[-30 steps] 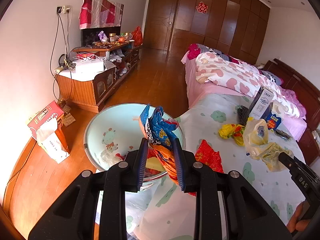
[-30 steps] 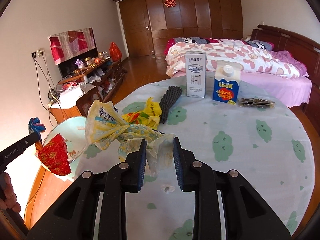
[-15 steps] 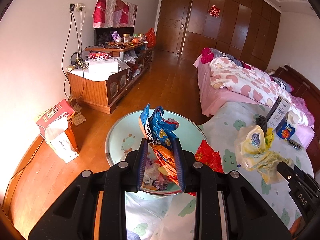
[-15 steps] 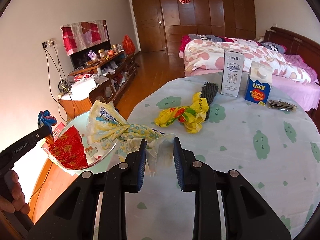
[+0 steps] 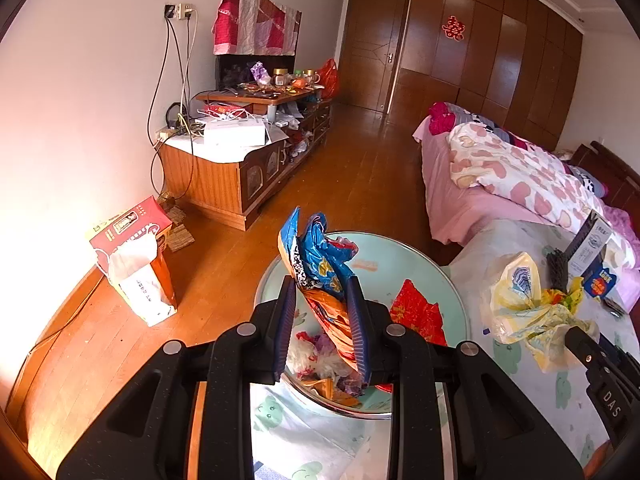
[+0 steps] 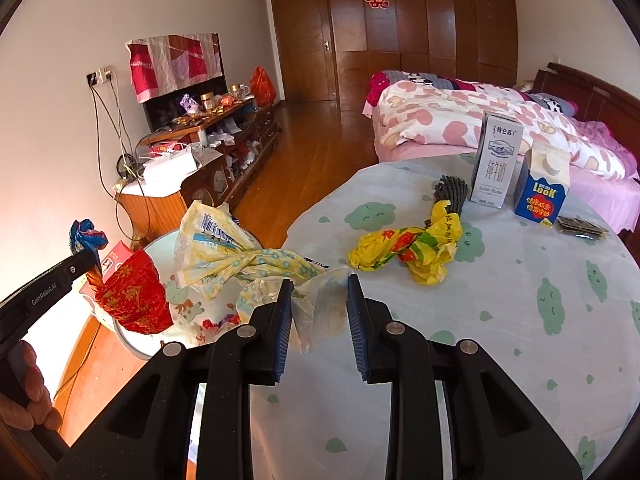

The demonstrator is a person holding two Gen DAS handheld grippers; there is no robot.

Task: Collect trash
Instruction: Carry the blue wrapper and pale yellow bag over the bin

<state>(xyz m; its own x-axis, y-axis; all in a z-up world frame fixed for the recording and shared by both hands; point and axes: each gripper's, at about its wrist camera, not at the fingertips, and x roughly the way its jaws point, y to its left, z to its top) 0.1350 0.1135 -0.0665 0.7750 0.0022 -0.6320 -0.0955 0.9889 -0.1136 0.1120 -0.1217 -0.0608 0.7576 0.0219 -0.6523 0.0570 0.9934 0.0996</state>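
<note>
Your left gripper (image 5: pixel 322 320) is clamped on a crumpled bundle of wrappers (image 5: pixel 320 264), blue on top, orange lower down, with a red foil piece (image 5: pixel 418 314) hanging at its right side. The bundle hangs over the bin (image 5: pixel 400 252), a pale round tub standing against the table's left edge, with more crumpled trash lying in its bottom. Left of the bin, on the wood floor, stands one red and white box (image 5: pixel 134 264).

Right of the bin, your right gripper (image 6: pixel 318 322) holds one yellowish plastic bag (image 6: pixel 236 252); its fingers (image 6: pixel 283 330) are closed on the bag's thin clear end, and the printed bulk of the bag reaches out toward the bin's rim.

On the table (image 6: pixel 520 320), under its cloud-print cloth, you have six things besides the held bag, going right from the bin:
- one yellow wrapper (image 6: pixel 416 246), crumpled, lying loose
- one dark ribbed item (image 6: pixel 452 194), touching the wrapper's far end
- two cartons standing upright side by side: a tall white one (image 6: pixel 496 160), then a shorter blue one (image 6: pixel 544 184)
- one flat dark packet (image 6: pixel 582 228) just in front of the blue carton; a few may be stacked there, you cannot tell

Your left hand (image 6: pixel 24 392) shows at the right camera's lower left edge, wrapped round the left gripper's handle.
</note>
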